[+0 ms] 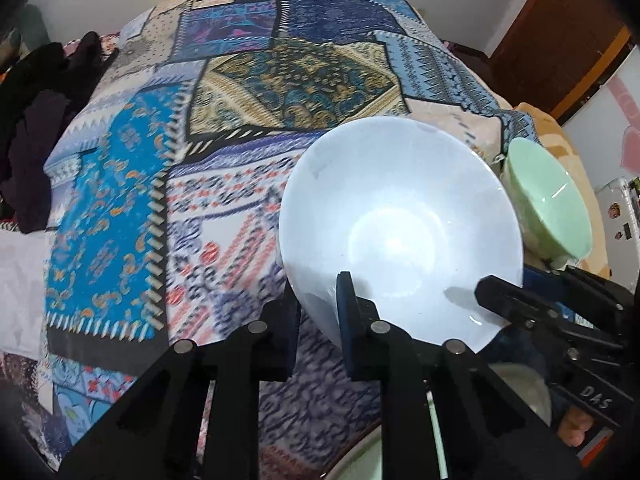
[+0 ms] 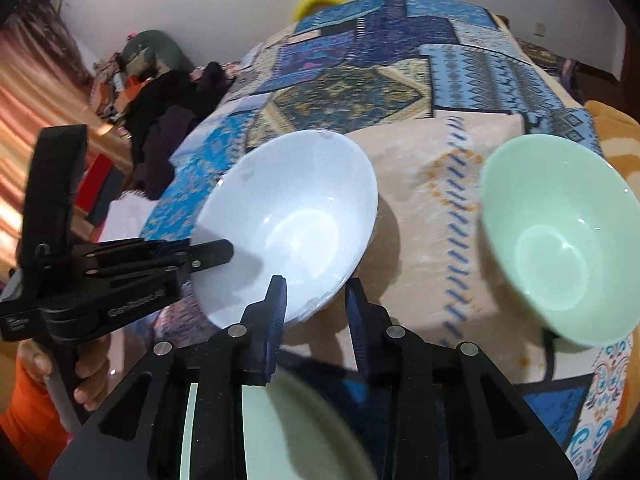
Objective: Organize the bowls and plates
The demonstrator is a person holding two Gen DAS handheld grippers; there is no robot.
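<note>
the only clear lettering in the left wrist view is "das", in pale capitals on the black body of the right gripper (image 1: 500,300), low at the right edge of the picture. in the right wrist view the black body of the left gripper (image 2: 212,254) carries a line of pale print along its lower arm; it is blurred and seems to begin with "gen", but the rest cannot be read. a smaller pale mark sits at the far left end of that same body, too small to make out. stickers on a white appliance (image 1: 620,216) at the right are illegible.
</note>
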